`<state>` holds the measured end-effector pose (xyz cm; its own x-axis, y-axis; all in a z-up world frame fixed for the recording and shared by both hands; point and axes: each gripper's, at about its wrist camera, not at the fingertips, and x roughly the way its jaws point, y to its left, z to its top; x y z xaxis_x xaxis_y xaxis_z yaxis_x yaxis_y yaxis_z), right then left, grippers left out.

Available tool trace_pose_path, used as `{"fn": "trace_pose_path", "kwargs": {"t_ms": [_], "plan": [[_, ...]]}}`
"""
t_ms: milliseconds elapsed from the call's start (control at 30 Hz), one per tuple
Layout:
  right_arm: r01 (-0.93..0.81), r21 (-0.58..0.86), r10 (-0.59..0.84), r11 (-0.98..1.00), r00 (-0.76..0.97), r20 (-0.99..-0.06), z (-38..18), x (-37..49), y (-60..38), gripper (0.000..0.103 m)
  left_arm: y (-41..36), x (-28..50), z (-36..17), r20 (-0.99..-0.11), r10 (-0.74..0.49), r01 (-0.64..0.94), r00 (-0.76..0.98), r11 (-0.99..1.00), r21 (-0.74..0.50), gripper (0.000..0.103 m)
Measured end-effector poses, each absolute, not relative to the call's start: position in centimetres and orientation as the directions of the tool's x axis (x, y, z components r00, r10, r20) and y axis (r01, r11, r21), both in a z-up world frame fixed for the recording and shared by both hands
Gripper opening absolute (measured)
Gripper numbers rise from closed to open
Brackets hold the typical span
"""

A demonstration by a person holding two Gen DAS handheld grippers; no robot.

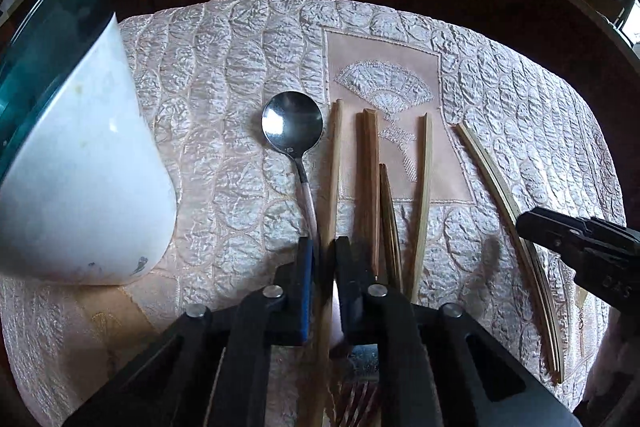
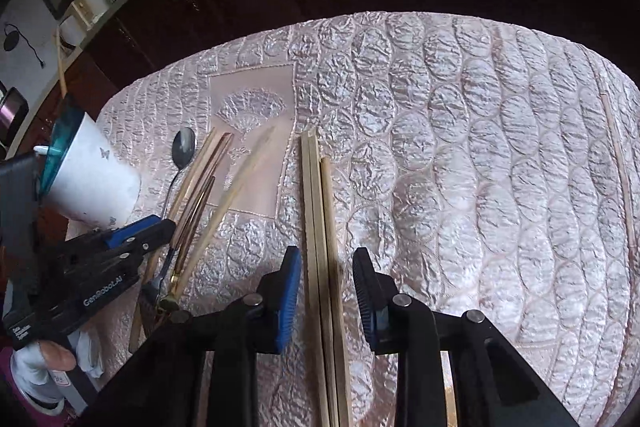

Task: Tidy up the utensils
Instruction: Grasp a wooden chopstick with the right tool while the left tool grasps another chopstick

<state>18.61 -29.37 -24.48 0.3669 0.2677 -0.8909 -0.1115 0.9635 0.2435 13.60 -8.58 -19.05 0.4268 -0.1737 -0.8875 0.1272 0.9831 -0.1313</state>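
**Picking up sticks to put in the cup**

I am working over a desk with a bumpy pink cloth (image 1: 248,75). My left tool (image 1: 324,255) is pointing down at the cloth, and its jaws are squeezed almost shut. A pale stick (image 1: 335,163) is running right between them, next to the spoon (image 1: 292,125). I think the tool is gripping that stick, but the pads are hiding the spot where they touch, so I cannot be fully sure.

My right tool (image 2: 327,279) is hanging over a pair of sticks (image 2: 318,211) lying side by side. Its jaws are apart, one on each side of the pair, and there is a gap on both sides. It is not holding anything yet.

More sticks (image 1: 374,187) are lying just beside the spoon. The white cup (image 1: 80,167) is sitting at the left, tipped in my view, near the spoon.

I think I am at the grabbing step. Next, I need to close the right tool evenly on both sticks so neither rolls away. Then I need to lift each load and drop it into the cup without knocking the cup over.
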Motion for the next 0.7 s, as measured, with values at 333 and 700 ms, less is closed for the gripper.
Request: {"fn": "trace_pose_path", "kwargs": {"t_ms": [333,700], "plan": [[-0.088,0.326,0.335,0.941,0.366,-0.868,-24.3,17.7,-30.8,0.012,-7.4,8.1,-18.7,-0.888,-0.229,0.162,0.399,0.971,-0.177,0.007],[0.063,0.267,0.221,0.962,0.402,-0.889,-23.3,15.7,-35.9,0.020,-6.4,5.2,-18.6,-0.885,-0.260,0.169,0.387,0.963,-0.209,0.007]]}}
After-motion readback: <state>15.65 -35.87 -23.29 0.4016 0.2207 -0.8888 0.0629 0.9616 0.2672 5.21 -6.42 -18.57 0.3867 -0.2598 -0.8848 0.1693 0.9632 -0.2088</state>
